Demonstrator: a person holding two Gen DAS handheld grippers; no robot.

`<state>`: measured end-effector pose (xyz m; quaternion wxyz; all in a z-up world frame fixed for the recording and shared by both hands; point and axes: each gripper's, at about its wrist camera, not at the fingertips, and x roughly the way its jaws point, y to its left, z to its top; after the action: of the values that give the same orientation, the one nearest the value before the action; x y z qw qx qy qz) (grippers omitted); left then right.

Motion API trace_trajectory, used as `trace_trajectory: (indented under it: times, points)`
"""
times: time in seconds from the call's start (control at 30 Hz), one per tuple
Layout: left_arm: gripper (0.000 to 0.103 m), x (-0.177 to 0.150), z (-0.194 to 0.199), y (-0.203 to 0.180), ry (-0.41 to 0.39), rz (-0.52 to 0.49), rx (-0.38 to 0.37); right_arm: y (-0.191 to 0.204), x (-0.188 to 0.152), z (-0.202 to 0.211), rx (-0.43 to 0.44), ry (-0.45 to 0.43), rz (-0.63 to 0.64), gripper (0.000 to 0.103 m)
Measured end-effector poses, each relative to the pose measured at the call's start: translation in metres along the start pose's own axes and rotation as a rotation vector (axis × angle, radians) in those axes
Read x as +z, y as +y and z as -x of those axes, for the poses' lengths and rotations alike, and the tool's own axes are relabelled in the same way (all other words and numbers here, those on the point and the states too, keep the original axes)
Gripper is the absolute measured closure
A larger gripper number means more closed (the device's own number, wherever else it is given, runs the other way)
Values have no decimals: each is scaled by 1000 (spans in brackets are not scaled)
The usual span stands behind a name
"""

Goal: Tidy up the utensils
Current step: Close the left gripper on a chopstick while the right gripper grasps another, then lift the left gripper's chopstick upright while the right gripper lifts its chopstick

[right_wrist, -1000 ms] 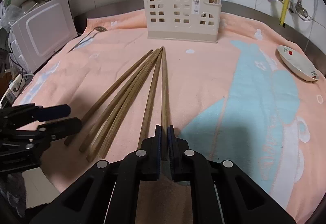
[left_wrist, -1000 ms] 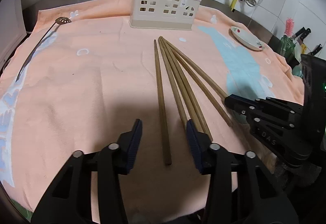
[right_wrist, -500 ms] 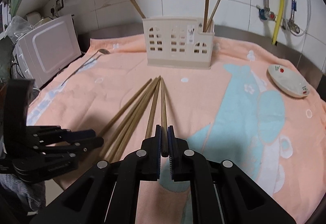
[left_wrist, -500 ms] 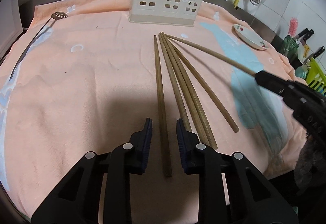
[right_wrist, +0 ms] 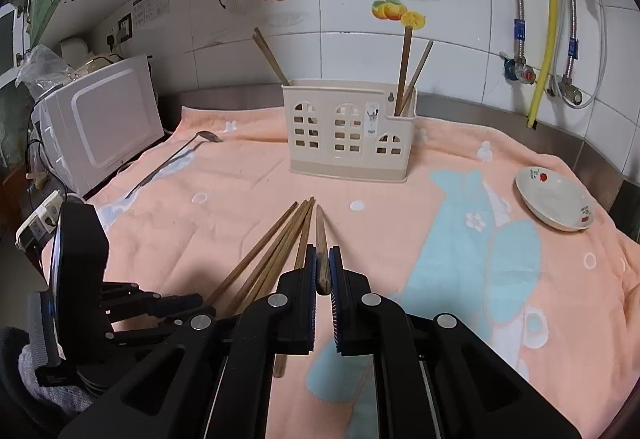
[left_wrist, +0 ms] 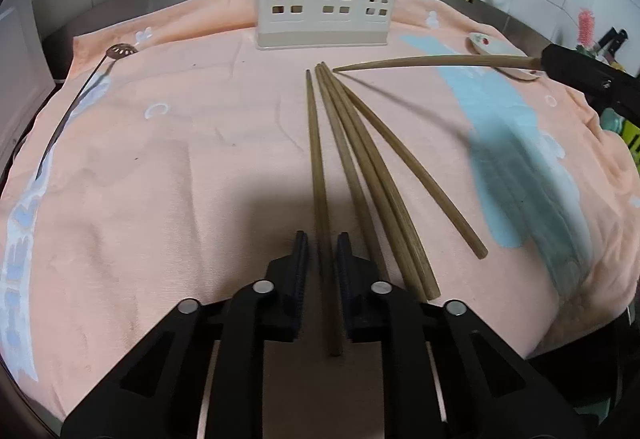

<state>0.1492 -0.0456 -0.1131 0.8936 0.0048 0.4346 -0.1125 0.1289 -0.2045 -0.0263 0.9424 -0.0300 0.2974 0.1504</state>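
Observation:
Several brown chopsticks (left_wrist: 360,167) lie fanned on the peach towel (left_wrist: 180,179). My left gripper (left_wrist: 323,251) straddles the thick end of the leftmost chopstick (left_wrist: 316,159). Its jaws are closing, with thin gaps still showing beside the stick, which rests on the towel. My right gripper (right_wrist: 323,267) is shut on one chopstick (right_wrist: 321,235) and holds it in the air, tip forward. The left wrist view shows that lifted chopstick (left_wrist: 440,61) at the right. The cream utensil holder (right_wrist: 348,135) stands at the back with three chopsticks in it.
A long slotted spoon (left_wrist: 76,107) lies at the towel's left side. A small white dish (right_wrist: 554,199) sits at the right. A white microwave (right_wrist: 100,119) stands beyond the left edge. Pipes (right_wrist: 544,39) run down the tiled wall, and knife handles (left_wrist: 612,39) are at far right.
The left jaws have narrowed around the leftmost chopstick. The right gripper has risen and lifted its chopstick off the towel, away from the fan.

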Motion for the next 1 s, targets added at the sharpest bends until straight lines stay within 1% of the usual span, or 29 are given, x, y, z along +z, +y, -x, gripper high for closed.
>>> trace_trajectory:
  times: [0.03,0.2,0.3,0.57,0.73,0.9,1.0]
  points:
    - [96,1,0,2,3,11,-3,-1,1,0,1,0,-1,97]
    - [97,2,3,7,5,26,-28,-2,4,2,0,-6,4,97]
    - [97,4,10,8,-15,28,-43,-3,8,4,2,-11,9,97]
    - [97,30,46,11,-143,3,-79,-6,29,6,15,-21,21,97]
    - [98,51,62,7,-220,-43,-80,-8,43,4,21,-19,31,96]
    - [98,70,72,2,-253,-96,-74,-14,60,0,33,-7,42,97]
    - [98,84,75,1,-265,-110,-75,-19,75,-4,50,8,38,97]
